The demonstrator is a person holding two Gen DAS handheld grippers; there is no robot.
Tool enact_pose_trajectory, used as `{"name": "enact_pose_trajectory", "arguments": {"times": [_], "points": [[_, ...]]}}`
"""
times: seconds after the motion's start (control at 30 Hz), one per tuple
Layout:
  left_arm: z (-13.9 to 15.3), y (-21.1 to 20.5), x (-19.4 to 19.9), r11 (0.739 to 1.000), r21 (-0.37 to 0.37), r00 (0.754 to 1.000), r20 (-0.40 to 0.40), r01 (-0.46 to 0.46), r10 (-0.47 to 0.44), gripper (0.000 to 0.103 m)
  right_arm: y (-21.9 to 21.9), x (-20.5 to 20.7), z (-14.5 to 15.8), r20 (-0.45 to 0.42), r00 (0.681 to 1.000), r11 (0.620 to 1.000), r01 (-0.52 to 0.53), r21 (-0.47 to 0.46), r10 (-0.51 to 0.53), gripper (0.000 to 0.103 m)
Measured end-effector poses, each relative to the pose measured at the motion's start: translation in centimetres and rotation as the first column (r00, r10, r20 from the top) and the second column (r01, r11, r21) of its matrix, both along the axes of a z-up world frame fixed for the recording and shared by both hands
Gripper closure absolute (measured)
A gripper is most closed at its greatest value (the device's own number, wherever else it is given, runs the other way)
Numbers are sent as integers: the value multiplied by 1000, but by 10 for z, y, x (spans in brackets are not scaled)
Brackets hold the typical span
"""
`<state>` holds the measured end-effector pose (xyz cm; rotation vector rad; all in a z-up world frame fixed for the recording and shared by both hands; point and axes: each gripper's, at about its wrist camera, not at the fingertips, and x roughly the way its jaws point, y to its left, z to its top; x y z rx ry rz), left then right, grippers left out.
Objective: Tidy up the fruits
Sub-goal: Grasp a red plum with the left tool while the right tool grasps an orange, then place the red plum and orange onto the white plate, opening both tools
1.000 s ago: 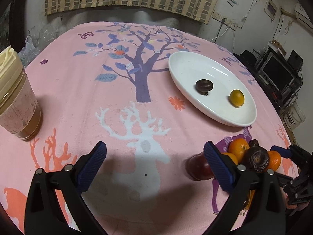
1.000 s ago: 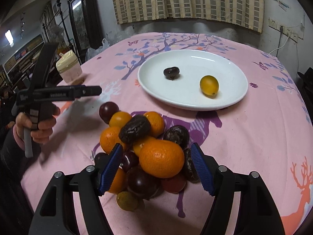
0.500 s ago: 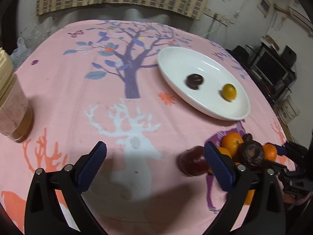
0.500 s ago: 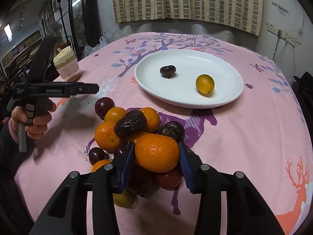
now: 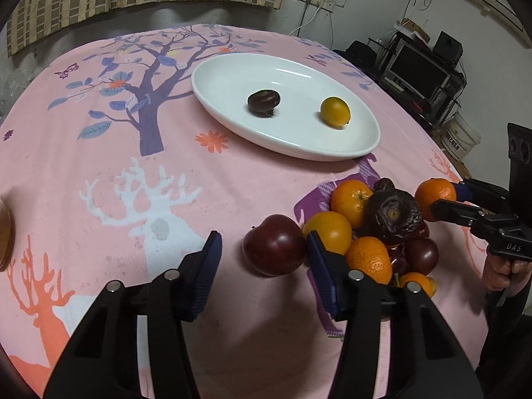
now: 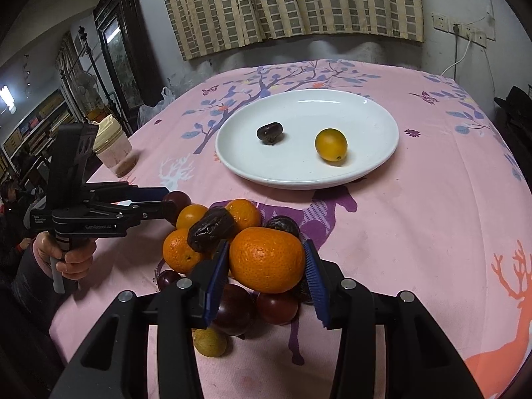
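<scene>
Mandarin point(image 6: 267, 259), top of fruit pile point(image 5: 375, 229) on counter point(image 5: 99, 153), pinched between jaws of right gripper point(image 6: 267, 277); long axis lies crosswise to them. Plate point(image 6: 375, 113) lies at 12 o'clock, holding 2 fruits. Left gripper point(image 5: 262, 267) has just been narrowing, jaws half-wide around dark plum point(image 5: 273, 249) at 12, not yet pressing.

Bare pink tablecloth point(image 5: 99, 153) lies open left of the white plate point(image 6: 382, 153) and between plate and fruit pile point(image 6: 232, 232). The pile crowds the near edge. A lidded jar point(image 6: 113, 149) stands at the far left edge.
</scene>
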<state>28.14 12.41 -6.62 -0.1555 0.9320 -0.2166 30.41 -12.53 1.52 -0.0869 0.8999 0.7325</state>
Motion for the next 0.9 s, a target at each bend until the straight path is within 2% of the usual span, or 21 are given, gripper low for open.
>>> {"name": "enact_pose_trajectory", "arguments": {"times": [0.17,0.27,0.37,0.47,0.6,0.77,0.9], "points": [[-2,-3,1,1000,0,1000,11,15,-15,55,0,0,0,-1,1000,1000,0,2,0,58],[-4,1,4,1000,-30,1000,5,7,-7,55,-1,0,0,-3,1000,1000,0,4,0,58],[-4,1,3,998,-59,1000,-8,23,-23,64,-1,0,-1,-5,1000,1000,2,8,-2,58],[-4,0,3,998,-53,1000,-15,25,-26,64,-4,2,0,-10,1000,1000,8,18,-8,58],[-2,4,3,997,-82,999,-32,5,-8,65,-9,5,4,-8,999,999,41,27,-41,58],[20,6,8,998,-50,999,14,29,-29,65,-15,20,11,-32,997,994,76,77,-73,58],[45,2,41,999,-37,996,82,34,-31,65,3,48,20,31,994,994,104,41,-105,58]]}}
